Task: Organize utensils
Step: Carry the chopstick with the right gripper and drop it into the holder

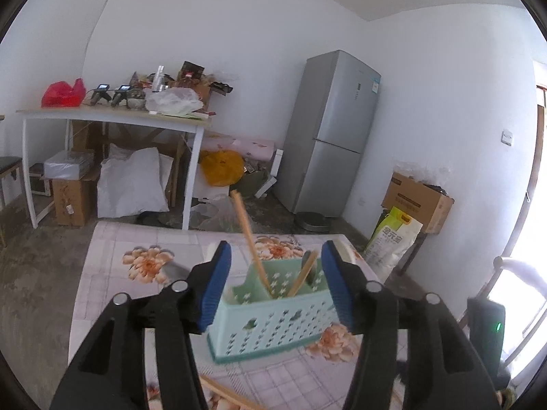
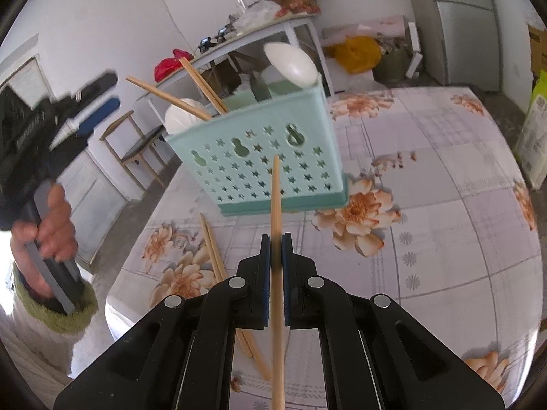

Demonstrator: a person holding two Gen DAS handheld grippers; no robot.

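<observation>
Left wrist view: the left gripper stands wide open, blue pads spread to either side of the basket and touching nothing. The basket, pale green plastic with star-shaped holes, sits on the worktop, which carries a flowered cloth. Two chopsticks lean out of the basket's compartments, the taller one tilted toward the left. One more loose chopstick lies on the cloth at the bottom edge, partly hidden behind the gripper. Beyond the worktop, a white table piled with clutter stands at left, a grey fridge right of centre, and a cardboard box at far right.

Right wrist view: at far left a hand holds the left gripper's handle (blurred here). Next, two chopsticks and two white spoons stick up out of the basket. Loose chopsticks lie flat on the cloth just in front of the basket, toward the left. At centre the right gripper is clamped tight on a single chopstick, which runs straight along the fingers; its far tip overlaps the basket's front wall in this view, though I cannot tell whether it touches.
</observation>
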